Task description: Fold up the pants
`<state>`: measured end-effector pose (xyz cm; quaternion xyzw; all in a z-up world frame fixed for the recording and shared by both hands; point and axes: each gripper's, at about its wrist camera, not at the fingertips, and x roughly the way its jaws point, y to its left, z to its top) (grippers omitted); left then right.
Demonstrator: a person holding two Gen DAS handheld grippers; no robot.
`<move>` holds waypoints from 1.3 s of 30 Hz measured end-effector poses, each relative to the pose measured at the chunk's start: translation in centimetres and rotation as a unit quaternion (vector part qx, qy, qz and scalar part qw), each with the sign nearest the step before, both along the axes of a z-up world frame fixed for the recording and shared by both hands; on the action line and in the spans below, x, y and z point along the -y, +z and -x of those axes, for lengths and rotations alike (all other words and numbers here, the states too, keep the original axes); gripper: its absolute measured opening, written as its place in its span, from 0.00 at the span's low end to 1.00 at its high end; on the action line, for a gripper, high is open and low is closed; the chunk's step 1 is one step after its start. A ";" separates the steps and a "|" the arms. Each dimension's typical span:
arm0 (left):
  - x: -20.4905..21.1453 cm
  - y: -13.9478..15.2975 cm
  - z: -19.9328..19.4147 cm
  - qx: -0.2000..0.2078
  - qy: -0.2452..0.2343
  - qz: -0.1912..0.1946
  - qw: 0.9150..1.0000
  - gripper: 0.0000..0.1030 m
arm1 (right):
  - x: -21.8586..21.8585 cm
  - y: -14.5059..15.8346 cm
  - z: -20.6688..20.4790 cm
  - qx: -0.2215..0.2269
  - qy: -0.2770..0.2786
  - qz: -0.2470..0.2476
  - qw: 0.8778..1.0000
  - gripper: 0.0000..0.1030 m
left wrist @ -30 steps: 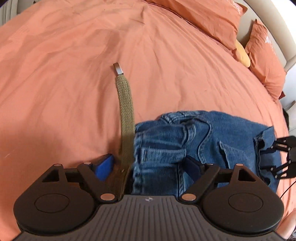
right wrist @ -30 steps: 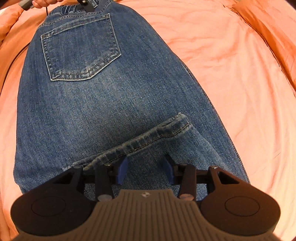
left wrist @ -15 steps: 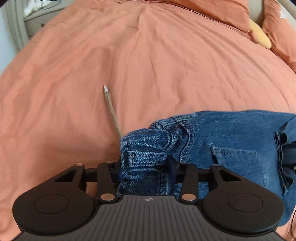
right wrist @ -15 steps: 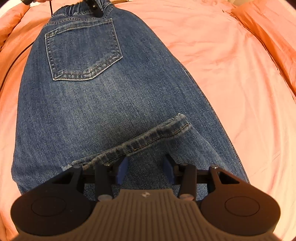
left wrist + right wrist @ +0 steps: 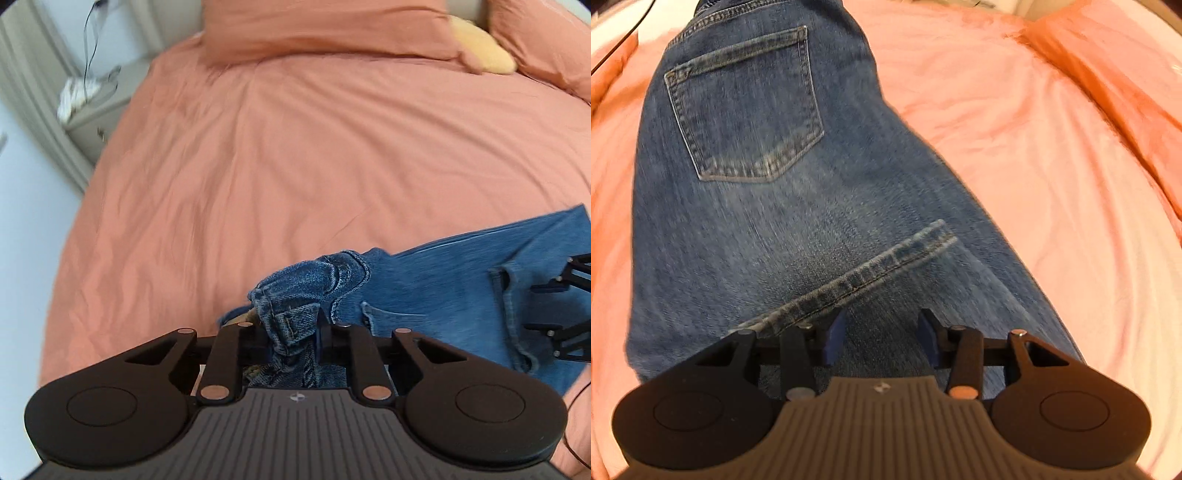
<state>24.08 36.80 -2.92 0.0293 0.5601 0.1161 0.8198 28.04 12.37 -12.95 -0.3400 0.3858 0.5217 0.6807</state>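
I'm holding the jeans w/ both claws over the bed, roughly mid-bed toward its near edge. My left claw is clamping a bunched wad of waistband, jaws narrow on the denim. My right claw is sitting partly open w/ denim of the leg end between its pads; whether it's actually pinching, I can't tell (blurry there). The hem is already lying across the seat below the back pocket, so I'm judging one lengthwise fold done; flattening and probably another fold are left.
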 end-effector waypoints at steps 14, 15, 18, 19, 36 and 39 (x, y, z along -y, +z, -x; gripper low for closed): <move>25.7 4.1 -8.2 -0.081 -0.103 -0.058 0.990 0.20 | 15.2 3.6 2.5 -0.001 -0.120 -0.077 0.990 0.39; 27.6 3.2 -8.9 -0.090 -0.114 -0.056 0.988 0.20 | 16.3 3.6 2.4 -0.003 -0.133 -0.085 0.987 0.39; 33.1 -0.4 -10.8 -0.123 -0.146 -0.042 0.981 0.18 | 19.6 3.4 2.4 -0.002 -0.165 -0.102 0.981 0.39; 34.9 -1.9 -11.4 -0.137 -0.157 -0.037 0.977 0.18 | 20.6 3.3 2.4 -0.004 -0.177 -0.105 0.979 0.39; 39.2 -8.7 -14.8 -0.147 -0.249 0.033 0.957 0.59 | 27.2 0.1 1.2 -0.091 -0.271 -0.163 0.944 0.39; 35.7 -6.5 -14.4 -0.117 -0.236 0.009 0.965 0.62 | 26.4 1.8 0.4 -0.093 -0.255 -0.169 0.948 0.39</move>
